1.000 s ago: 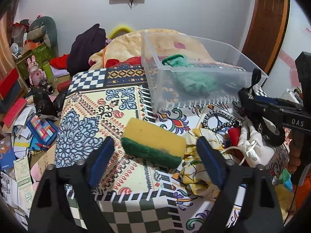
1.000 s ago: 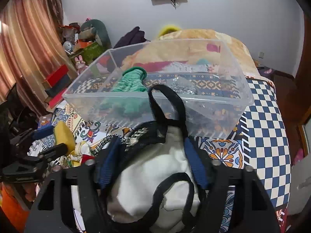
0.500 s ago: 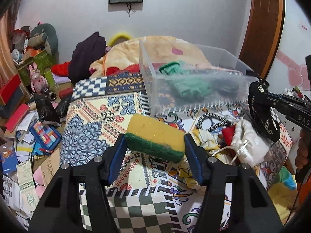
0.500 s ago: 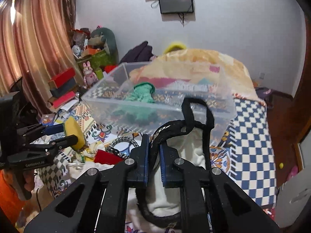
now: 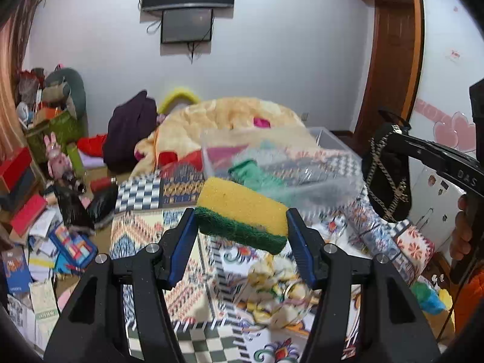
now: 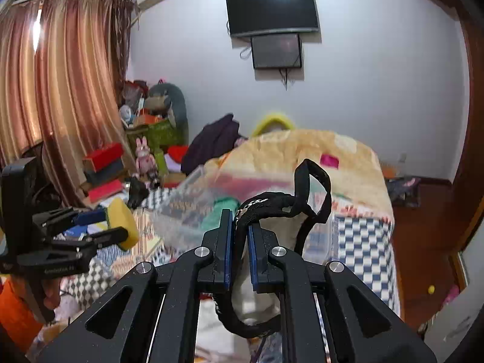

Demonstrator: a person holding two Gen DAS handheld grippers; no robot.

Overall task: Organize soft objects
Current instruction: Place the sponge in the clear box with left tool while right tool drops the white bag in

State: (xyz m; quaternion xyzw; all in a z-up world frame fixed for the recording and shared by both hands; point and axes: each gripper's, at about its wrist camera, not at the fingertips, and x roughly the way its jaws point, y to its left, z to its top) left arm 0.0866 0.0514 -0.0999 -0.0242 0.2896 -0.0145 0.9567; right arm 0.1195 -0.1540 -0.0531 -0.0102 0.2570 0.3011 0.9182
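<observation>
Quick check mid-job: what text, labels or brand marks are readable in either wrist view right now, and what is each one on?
"DAS": white letters on the right gripper arm, left wrist view; any letters before them are cut off.
Embossed wording on the left gripper body, right wrist view: too blurred to read.
Blue book on the floor: print too small to read.
Stickers on the white appliance: too small to read.
Sponge and bag: no text visible.

My view takes in a bed with patterned cover (image 5: 142, 236), clear plastic bin (image 5: 326, 148) resting on it, peach blanket (image 5: 230, 118) heaped behind, crumpled yellow cloth (image 5: 272, 275) near me
</observation>
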